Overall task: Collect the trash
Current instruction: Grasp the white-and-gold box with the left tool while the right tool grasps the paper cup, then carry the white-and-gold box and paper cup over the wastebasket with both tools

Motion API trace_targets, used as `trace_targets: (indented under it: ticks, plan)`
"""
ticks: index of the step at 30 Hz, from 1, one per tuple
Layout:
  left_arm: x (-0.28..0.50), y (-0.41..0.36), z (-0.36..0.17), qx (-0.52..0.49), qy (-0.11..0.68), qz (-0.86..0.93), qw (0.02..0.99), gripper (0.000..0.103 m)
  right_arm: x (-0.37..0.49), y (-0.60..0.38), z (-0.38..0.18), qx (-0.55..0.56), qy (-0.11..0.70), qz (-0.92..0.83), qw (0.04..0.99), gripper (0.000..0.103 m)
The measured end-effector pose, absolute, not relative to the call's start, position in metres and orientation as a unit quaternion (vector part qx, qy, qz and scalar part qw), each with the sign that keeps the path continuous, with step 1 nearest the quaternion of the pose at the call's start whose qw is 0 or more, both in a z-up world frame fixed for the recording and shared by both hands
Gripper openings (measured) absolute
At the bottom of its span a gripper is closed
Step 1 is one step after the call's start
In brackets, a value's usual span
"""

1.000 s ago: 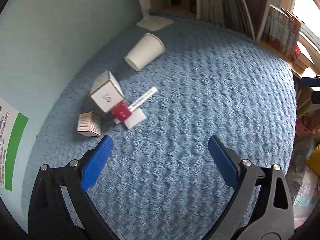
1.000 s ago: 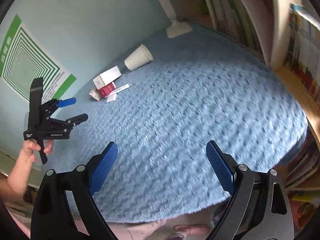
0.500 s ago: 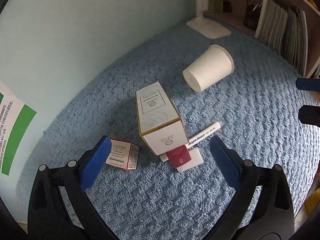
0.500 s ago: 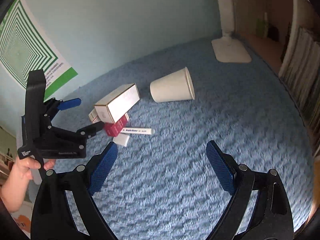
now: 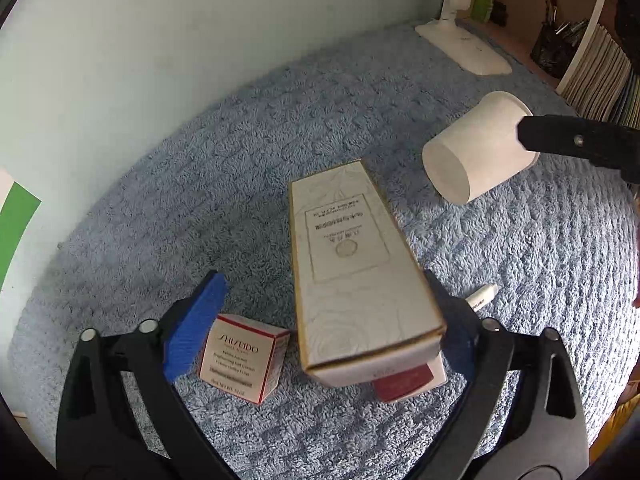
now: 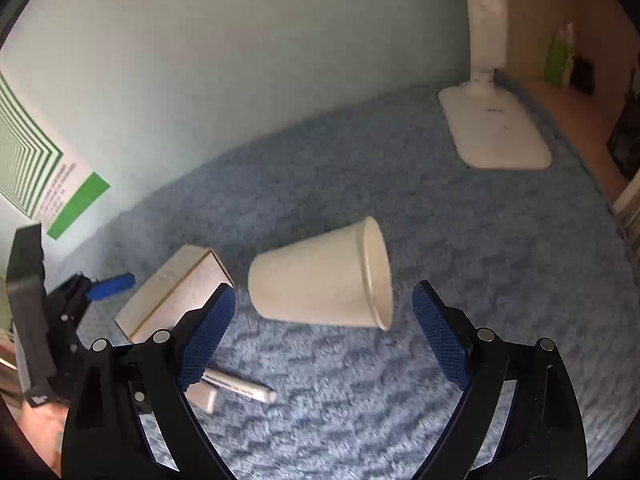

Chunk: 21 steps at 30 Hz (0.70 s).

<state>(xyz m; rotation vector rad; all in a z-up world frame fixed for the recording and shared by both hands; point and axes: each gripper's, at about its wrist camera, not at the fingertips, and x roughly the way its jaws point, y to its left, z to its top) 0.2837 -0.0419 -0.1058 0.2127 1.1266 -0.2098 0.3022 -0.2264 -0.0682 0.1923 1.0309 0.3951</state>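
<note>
Surface: blue fuzzy cloth (image 6: pixel 440 240) on the desk.
Cup: white paper cup (image 6: pixel 320 284) on its side, frame centre, axis crosswise.
My right tool (image 6: pixel 324 328): wide, just closing, straddling it, untouched.
My left tool (image 5: pixel 320 328): wide, just closing around the long white carton (image 5: pixel 352 276).

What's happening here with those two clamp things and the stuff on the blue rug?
A person holds a two-finger gripper in each hand to pick up trash. The left gripper straddles the tall white box, its jaws just closing, with the small red-and-white box also between them. The right gripper frames the tipped-over paper cup, its jaws closing too. Nothing looks gripped yet.
</note>
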Motion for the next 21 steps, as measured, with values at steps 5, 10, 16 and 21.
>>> trace_targets:
  ticks: [5, 10, 16, 21]
  plan:
    - [0.288, -0.037, -0.105, 0.073, 0.538, -0.113, 0.832, 0.052, 0.296, -0.215, -0.070, 0.115, 0.505, 0.241, 0.821, 0.015]
    - [0.276, -0.031, -0.098, 0.074, 0.530, -0.109, 0.838, 0.052, 0.265, -0.212, -0.051, 0.101, 0.484, 0.265, 0.828, 0.004]
    - [0.251, -0.031, -0.073, 0.082, 0.511, -0.113, 0.848, 0.052, 0.213, -0.248, -0.019, 0.141, 0.438, 0.255, 0.850, 0.004]
    - [0.219, -0.048, -0.045, 0.098, 0.485, -0.132, 0.859, 0.052, 0.150, -0.283, 0.007, 0.154, 0.402, 0.232, 0.872, 0.004]
